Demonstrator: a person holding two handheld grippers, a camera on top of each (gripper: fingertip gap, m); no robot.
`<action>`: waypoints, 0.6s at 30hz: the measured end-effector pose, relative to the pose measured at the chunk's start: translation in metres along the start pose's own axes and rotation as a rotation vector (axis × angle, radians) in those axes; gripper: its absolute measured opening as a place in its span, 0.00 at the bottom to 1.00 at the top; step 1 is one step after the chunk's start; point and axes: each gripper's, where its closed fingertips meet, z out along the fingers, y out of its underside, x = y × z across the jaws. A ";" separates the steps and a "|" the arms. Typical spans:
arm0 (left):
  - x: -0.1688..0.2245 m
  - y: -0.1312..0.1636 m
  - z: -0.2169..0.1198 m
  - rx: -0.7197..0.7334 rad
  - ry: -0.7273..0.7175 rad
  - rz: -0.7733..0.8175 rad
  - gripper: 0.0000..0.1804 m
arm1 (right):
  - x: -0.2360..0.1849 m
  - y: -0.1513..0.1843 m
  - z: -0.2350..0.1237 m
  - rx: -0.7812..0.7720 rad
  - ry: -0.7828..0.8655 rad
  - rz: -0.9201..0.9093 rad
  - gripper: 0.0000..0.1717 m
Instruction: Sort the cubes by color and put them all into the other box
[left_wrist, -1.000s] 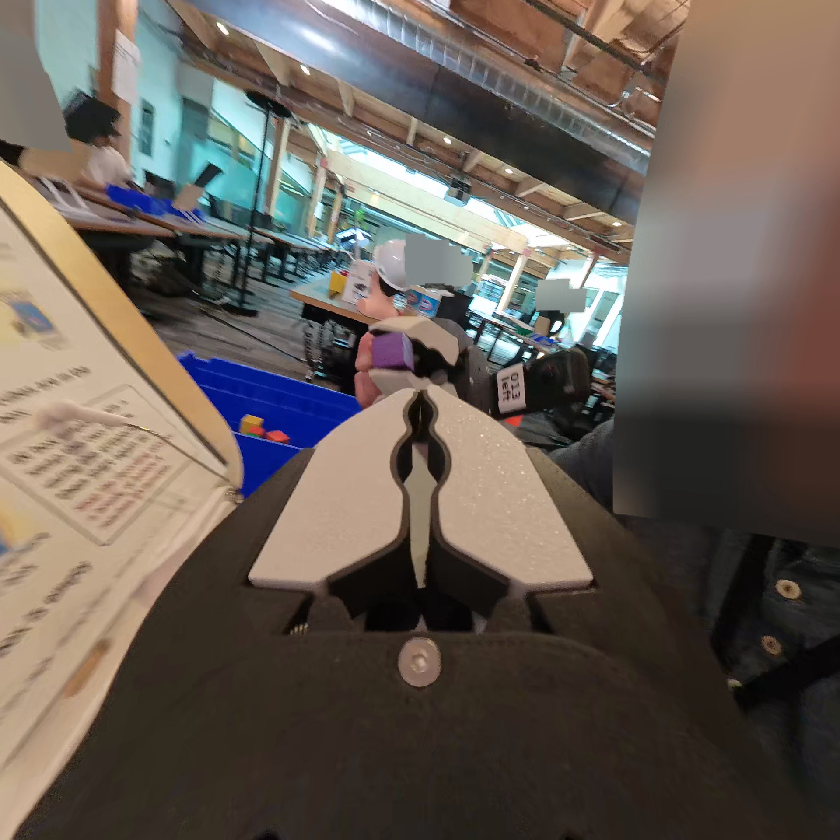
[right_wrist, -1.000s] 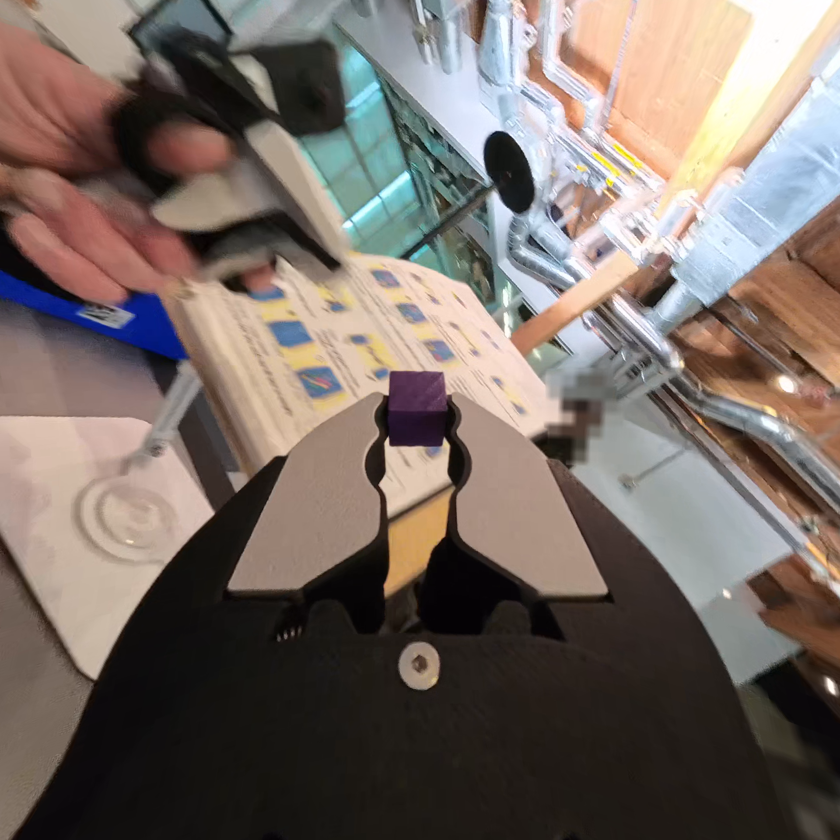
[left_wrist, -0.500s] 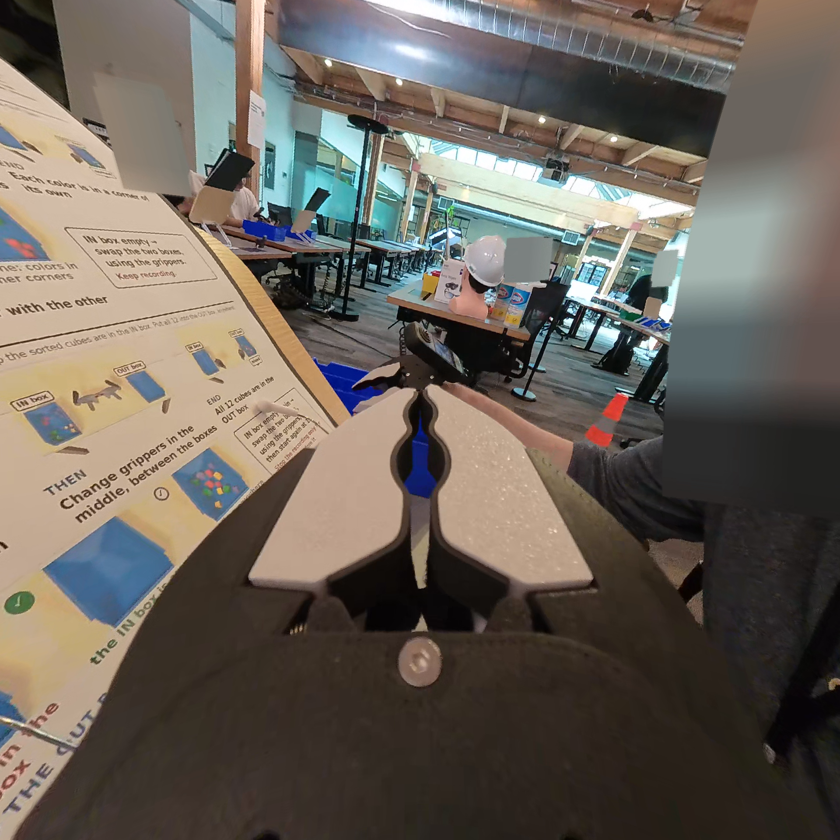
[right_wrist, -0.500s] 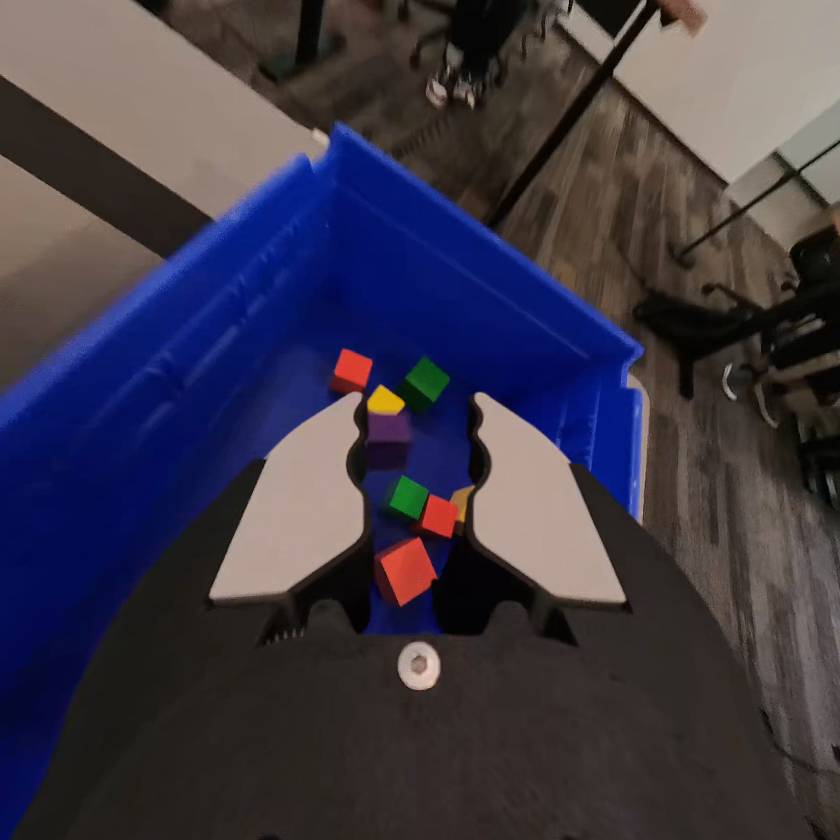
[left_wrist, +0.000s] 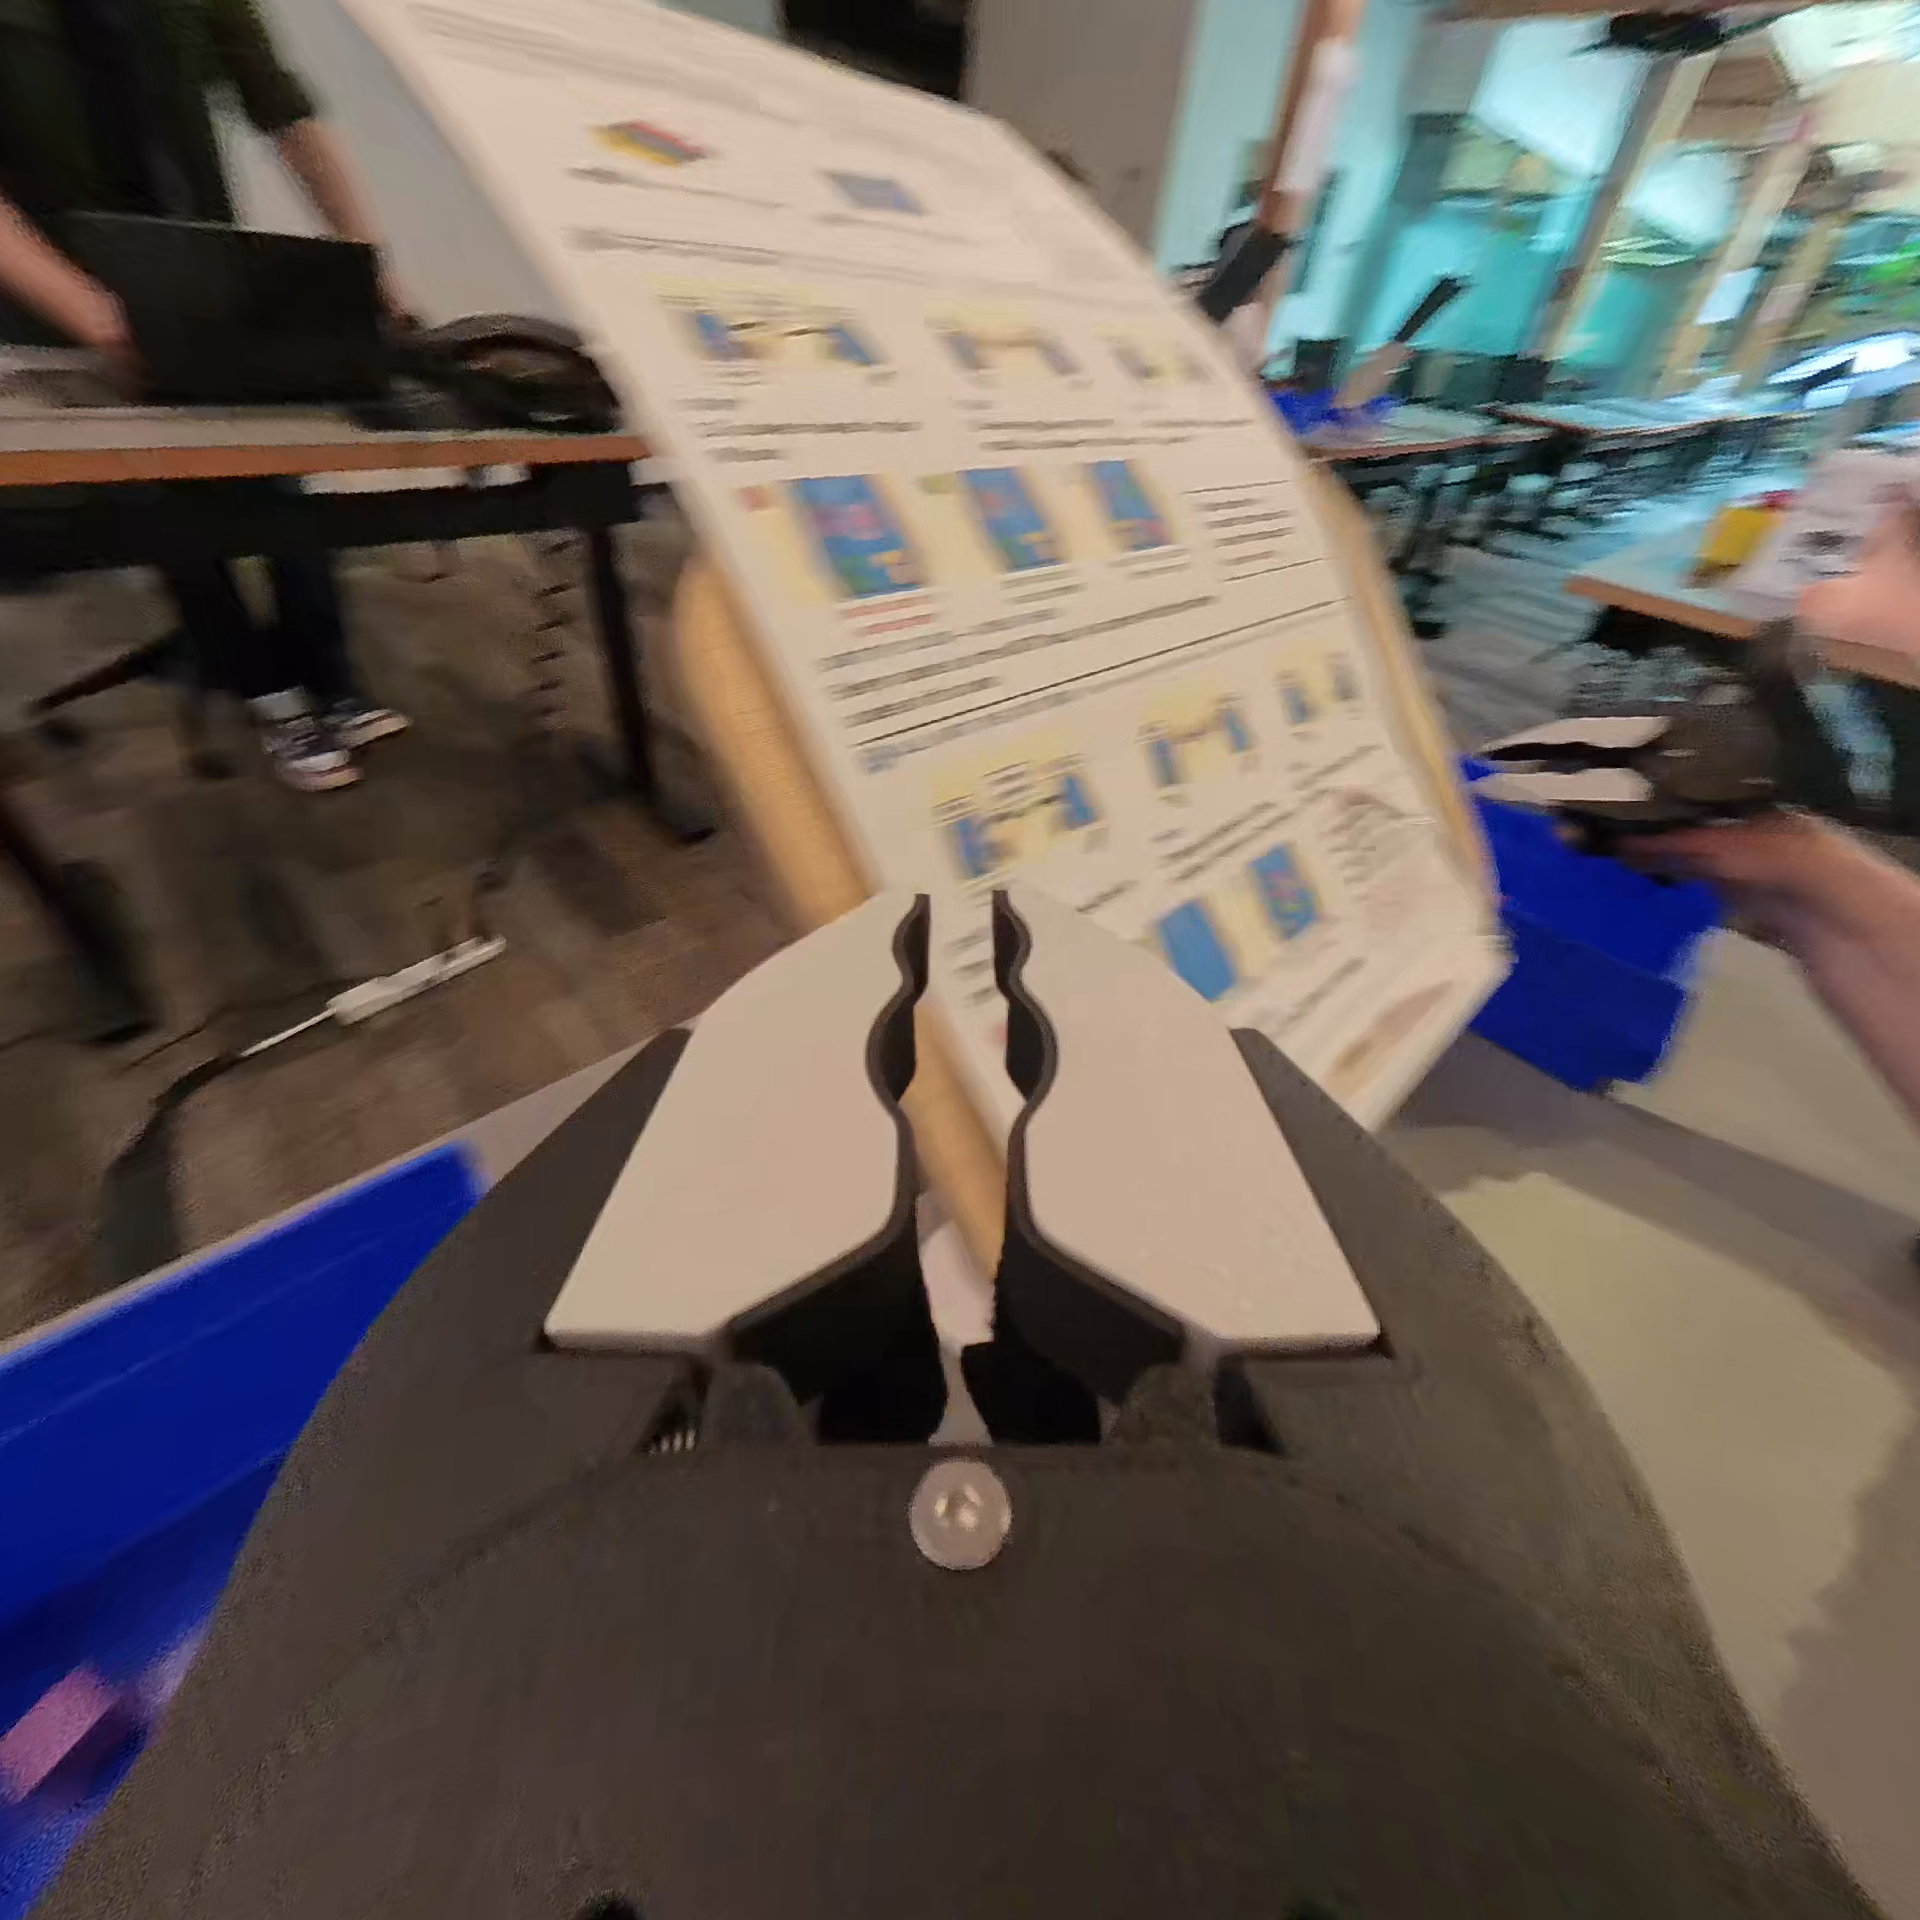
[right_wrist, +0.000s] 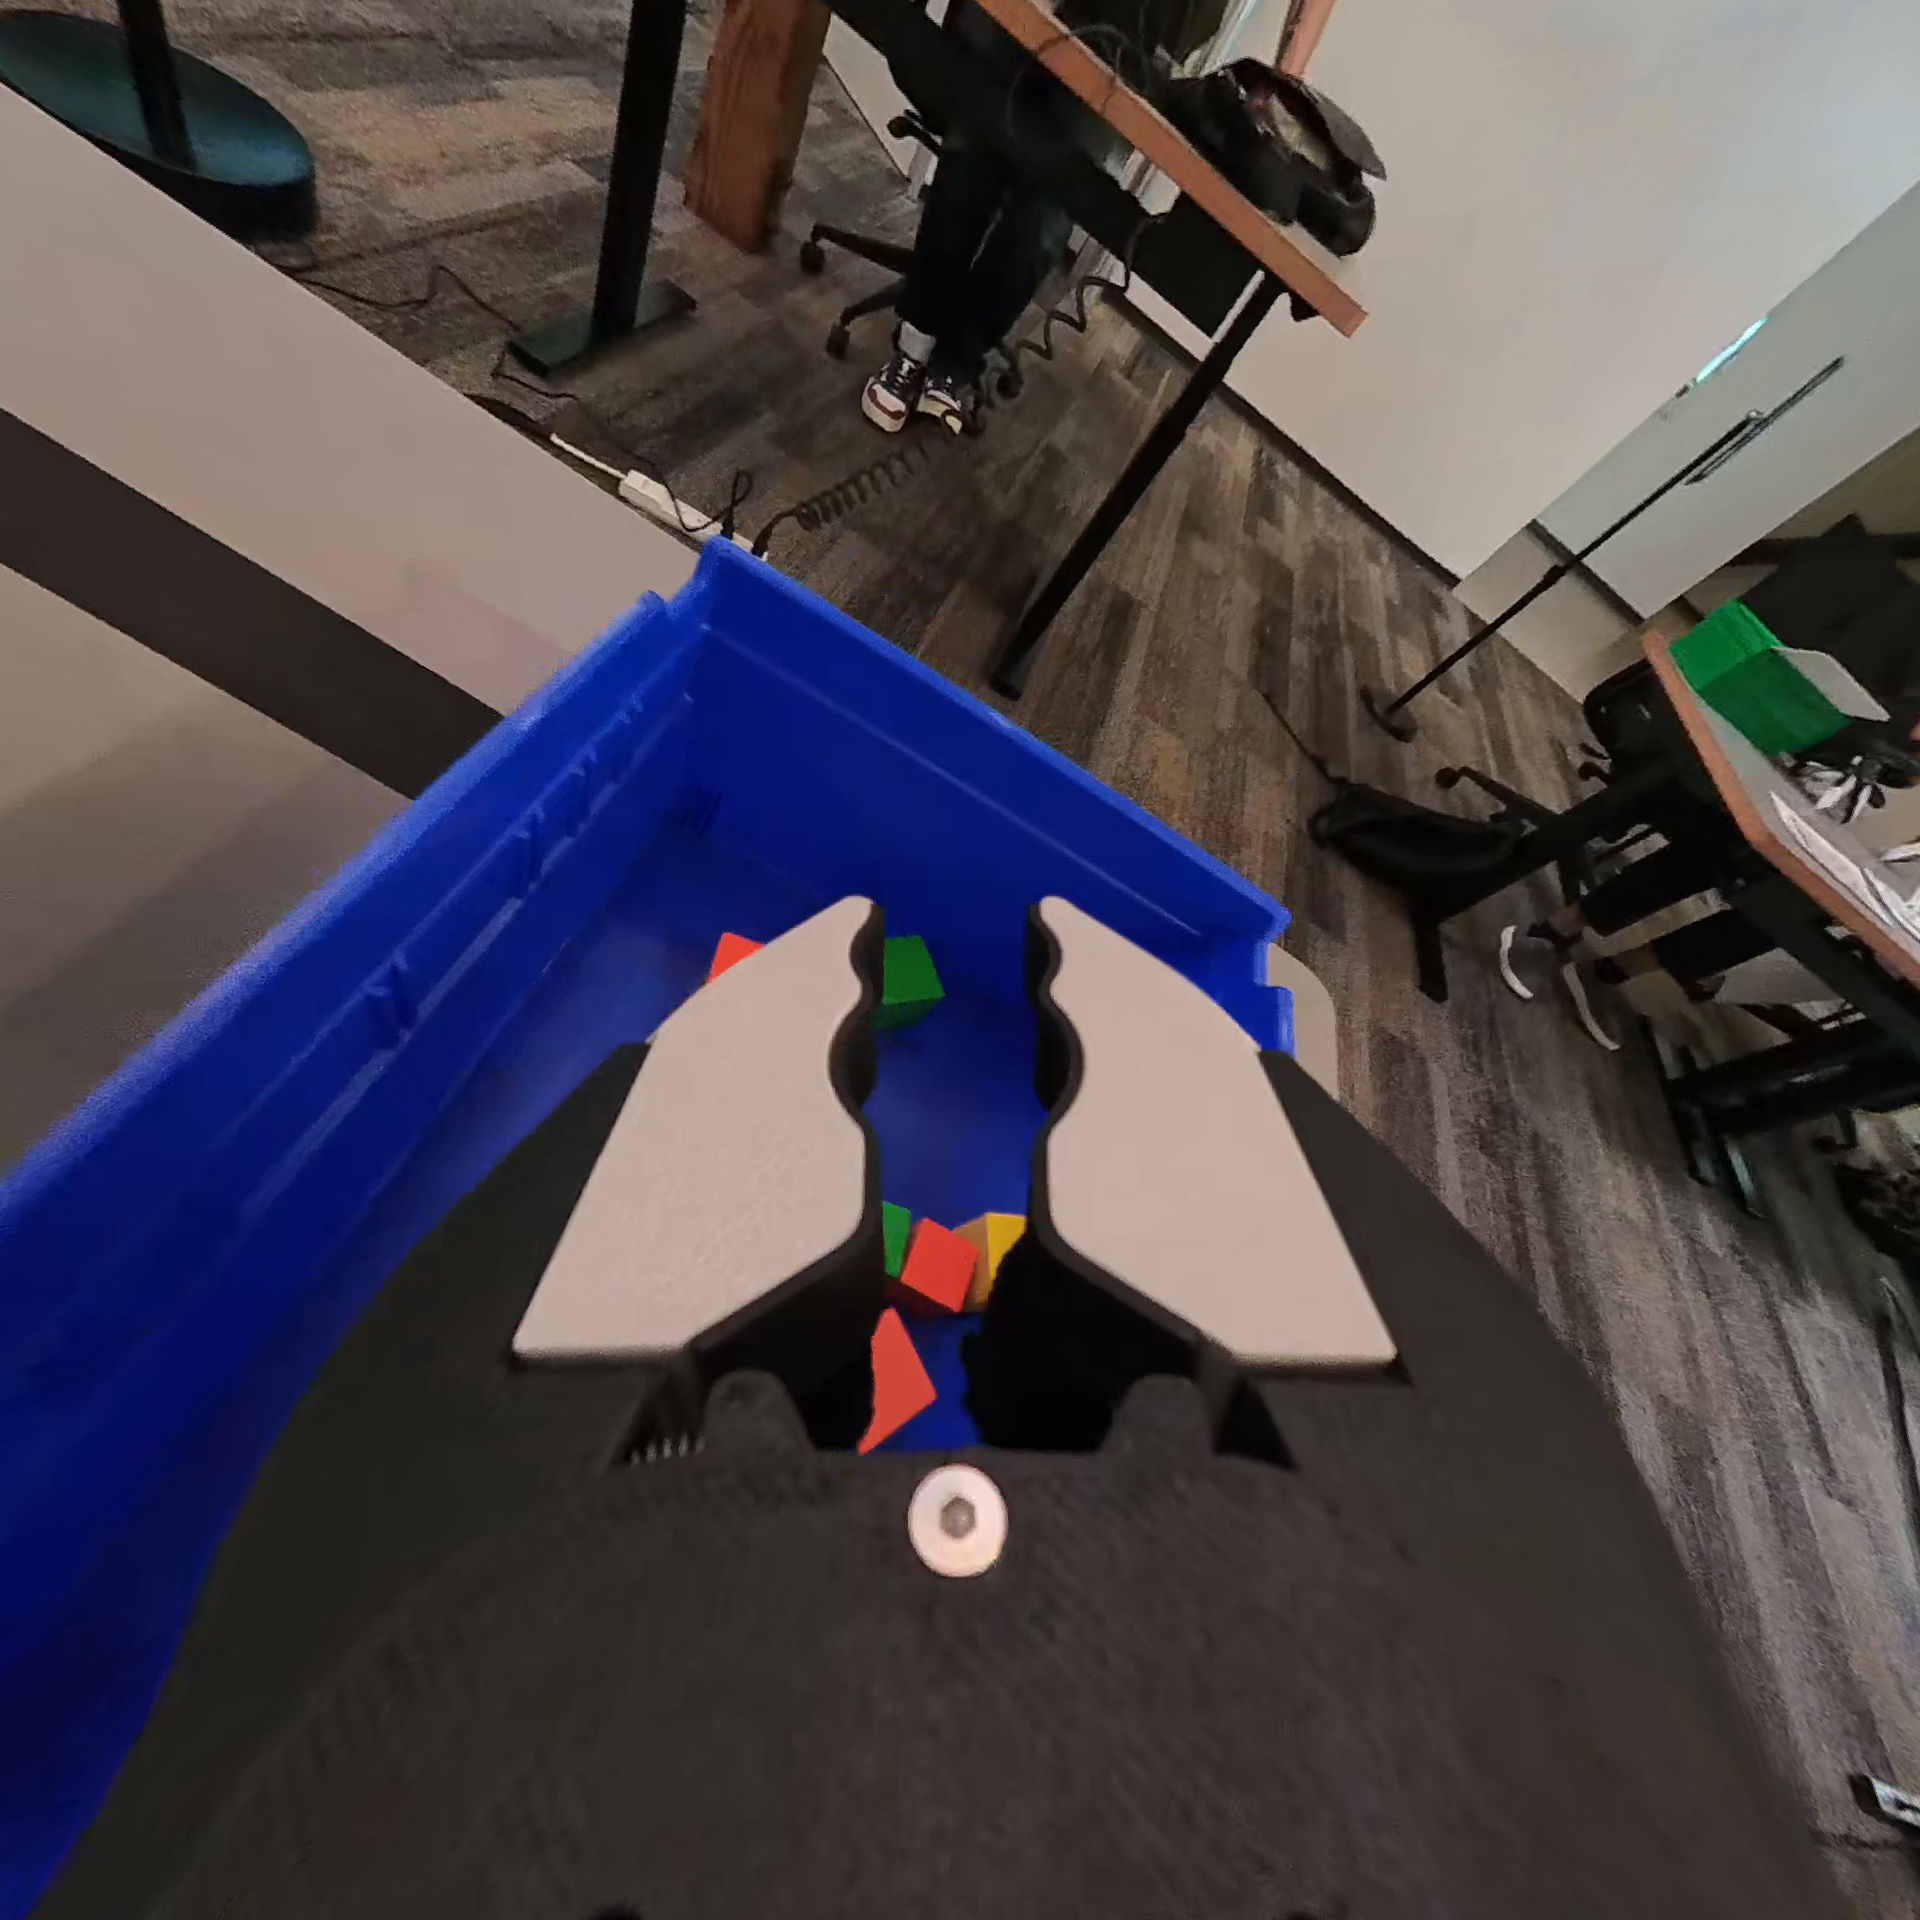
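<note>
Busy shared workspace around you: other desks, chair legs and a power strip on the floor beyond the worktop (right_wrist: 260, 436), so anything that leaves the bin is a chase. Your right tongs (right_wrist: 954, 940) hang over the blue box (right_wrist: 436, 935) with the jaws partly apart and nothing between them; the green cube (right_wrist: 906, 971) sits on the bin floor past the tips, next to the left finger but not gripped. More cubes lie nearer you: a red cube (right_wrist: 938, 1268), a yellow cube (right_wrist: 995, 1238) and another red one touching or nearly so, so I'd expect a closing jaw there to catch two colours or kick a neighbour. Box walls are tall and the far corner is close to the green one; come in steep or a finger likely rides the rim. That bin end also sits near the worktop edge, so a hard shove could walk it off. Your left tongs (left_wrist: 961, 914) show a narrow gap, empty, pointed at the instruction board (left_wrist: 987, 499) just ahead, which is the main obstacle between the bins. Left view is heavily blurred. A purple cube (left_wrist: 62, 1725) lies in the near blue box (left_wrist: 208, 1340) at lower left. Open room: bare worktop to the right of the board.
</note>
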 end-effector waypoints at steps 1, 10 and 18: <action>-0.023 0.005 -0.008 -0.026 -0.083 0.003 0.10 | -0.003 -0.001 0.001 0.001 -0.003 -0.007 0.15; -0.176 0.142 -0.035 -0.496 -0.475 -0.140 0.20 | -0.028 -0.009 0.009 0.005 -0.026 -0.090 0.15; -0.237 0.227 -0.053 -0.736 -0.678 -0.242 0.25 | -0.045 -0.012 0.013 0.010 -0.063 -0.115 0.15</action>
